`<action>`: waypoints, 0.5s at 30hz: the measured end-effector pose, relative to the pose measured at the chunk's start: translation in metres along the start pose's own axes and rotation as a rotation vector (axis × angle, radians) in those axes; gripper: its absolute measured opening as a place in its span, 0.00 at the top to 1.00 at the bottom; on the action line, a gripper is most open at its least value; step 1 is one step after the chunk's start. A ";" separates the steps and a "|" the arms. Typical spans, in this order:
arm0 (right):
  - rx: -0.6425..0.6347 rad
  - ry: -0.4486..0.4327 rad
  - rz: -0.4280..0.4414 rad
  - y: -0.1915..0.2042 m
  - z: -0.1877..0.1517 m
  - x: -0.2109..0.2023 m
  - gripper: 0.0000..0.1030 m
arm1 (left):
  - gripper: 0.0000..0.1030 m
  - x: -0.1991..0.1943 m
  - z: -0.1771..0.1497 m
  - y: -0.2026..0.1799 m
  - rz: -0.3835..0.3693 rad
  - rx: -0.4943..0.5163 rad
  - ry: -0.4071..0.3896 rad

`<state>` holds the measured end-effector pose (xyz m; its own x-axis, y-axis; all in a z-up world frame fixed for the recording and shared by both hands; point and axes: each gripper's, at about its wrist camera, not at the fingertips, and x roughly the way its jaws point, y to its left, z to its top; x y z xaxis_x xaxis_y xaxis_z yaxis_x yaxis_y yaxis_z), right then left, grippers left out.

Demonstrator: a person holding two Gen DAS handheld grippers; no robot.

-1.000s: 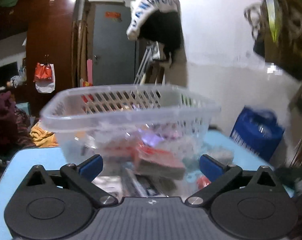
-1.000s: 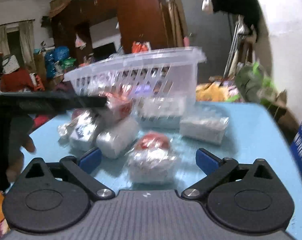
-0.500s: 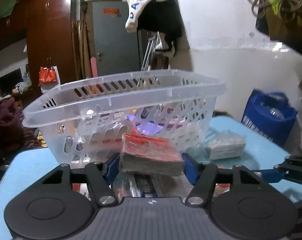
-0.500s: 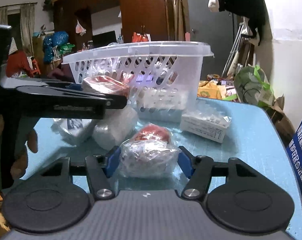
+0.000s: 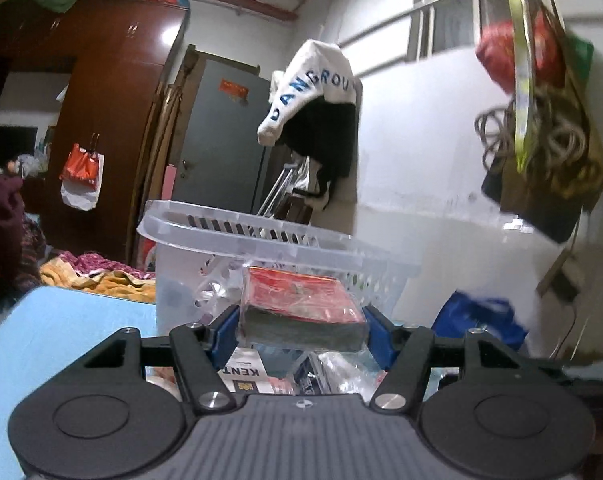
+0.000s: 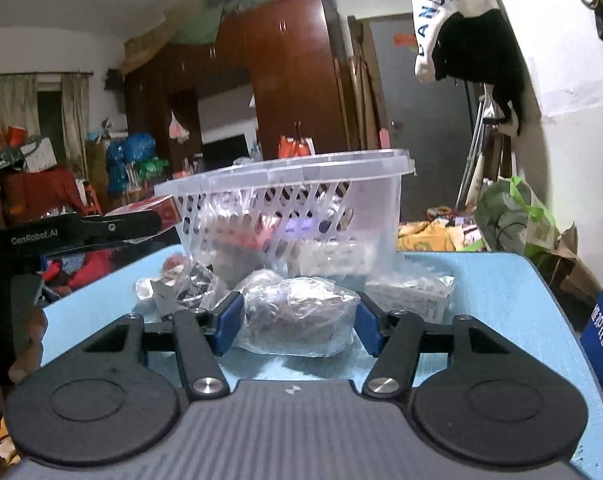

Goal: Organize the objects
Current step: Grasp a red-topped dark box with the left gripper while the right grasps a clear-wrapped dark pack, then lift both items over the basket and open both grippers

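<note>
The left hand-held gripper [image 5: 301,330] is clamped on a red, plastic-wrapped packet [image 5: 301,306], blue pads pressed against its two short ends, and it holds the packet up off the blue surface [image 5: 73,320] near the rim of the clear slotted basket [image 5: 261,242]. I'd guess it is raised that high so it can clear the rim and drop in with what is already inside. The right hand-held gripper [image 6: 299,322] is closed around a crinkly clear bag [image 6: 301,318] with something dark in it, low over the surface in front of the basket; it looks like the next thing bound for the same place. Other wrapped packets lie beside it, among them a white boxy one [image 6: 411,296].

What the bag holds I cannot make out through the glare. The basket's contents show only as blurred reds and whites behind the slats. From the left camera, the packet hides most of the pile beneath it, apart from a label reading KENT upside down
</note>
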<state>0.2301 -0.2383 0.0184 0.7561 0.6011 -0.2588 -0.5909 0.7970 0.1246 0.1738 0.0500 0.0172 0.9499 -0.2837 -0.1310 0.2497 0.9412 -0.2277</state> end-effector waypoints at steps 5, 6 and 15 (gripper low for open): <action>-0.018 -0.022 -0.001 0.003 0.000 -0.001 0.40 | 0.34 -0.001 -0.001 -0.001 -0.016 -0.019 -0.026; -0.020 -0.025 -0.001 0.003 0.000 0.000 0.41 | 0.34 0.000 -0.001 0.001 -0.020 -0.028 -0.025; -0.041 -0.050 0.000 0.006 -0.003 -0.003 0.41 | 0.34 -0.003 -0.004 0.007 -0.033 -0.048 -0.033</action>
<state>0.2232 -0.2351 0.0168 0.7688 0.6039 -0.2103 -0.6009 0.7947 0.0853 0.1716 0.0567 0.0124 0.9472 -0.3075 -0.0907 0.2725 0.9213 -0.2772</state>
